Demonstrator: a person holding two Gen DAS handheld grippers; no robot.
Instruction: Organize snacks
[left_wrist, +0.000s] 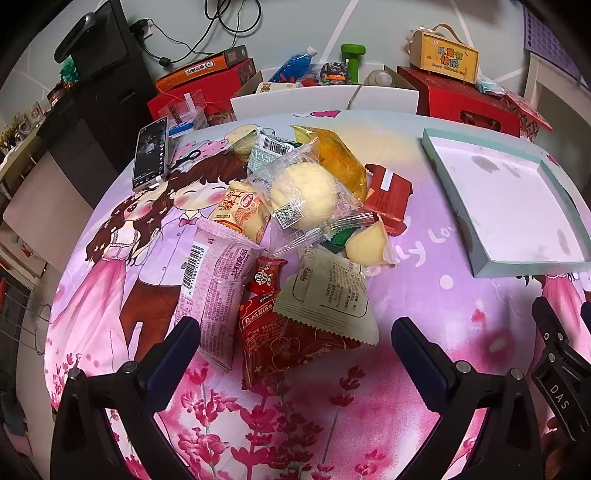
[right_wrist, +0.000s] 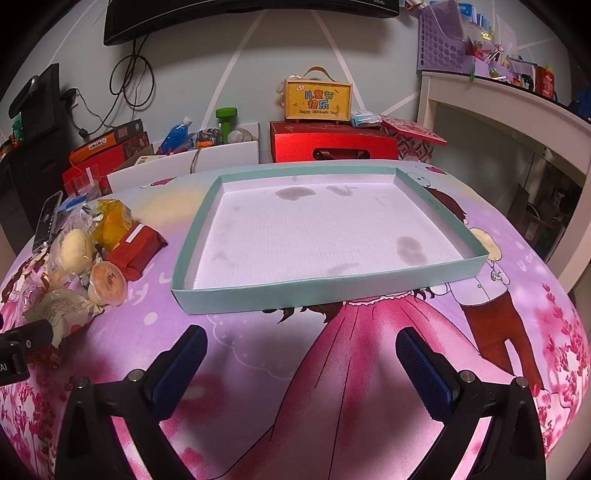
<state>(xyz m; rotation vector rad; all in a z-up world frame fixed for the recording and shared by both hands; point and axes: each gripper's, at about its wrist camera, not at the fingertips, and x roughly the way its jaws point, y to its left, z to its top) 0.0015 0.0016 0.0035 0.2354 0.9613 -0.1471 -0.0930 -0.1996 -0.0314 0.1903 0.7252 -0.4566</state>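
Observation:
A heap of wrapped snacks (left_wrist: 295, 229) lies on the pink cartoon tablecloth: a pink packet (left_wrist: 218, 288), a red packet (left_wrist: 284, 339), a pale green packet (left_wrist: 328, 295), a clear-wrapped bun (left_wrist: 306, 192) and a red box (left_wrist: 388, 192). My left gripper (left_wrist: 295, 347) is open and empty, just in front of the heap. A shallow teal tray (right_wrist: 317, 290) with a white floor lies empty to the right. My right gripper (right_wrist: 301, 354) is open and empty, just before the tray's near wall. The heap shows at the left of the right wrist view (right_wrist: 85, 266).
A phone (left_wrist: 151, 153) lies on the table's far left. Red gift boxes (right_wrist: 332, 142), white cartons (left_wrist: 291, 101), a yellow box (right_wrist: 317, 98) and bottles crowd the back edge. A white shelf (right_wrist: 517, 110) stands to the right.

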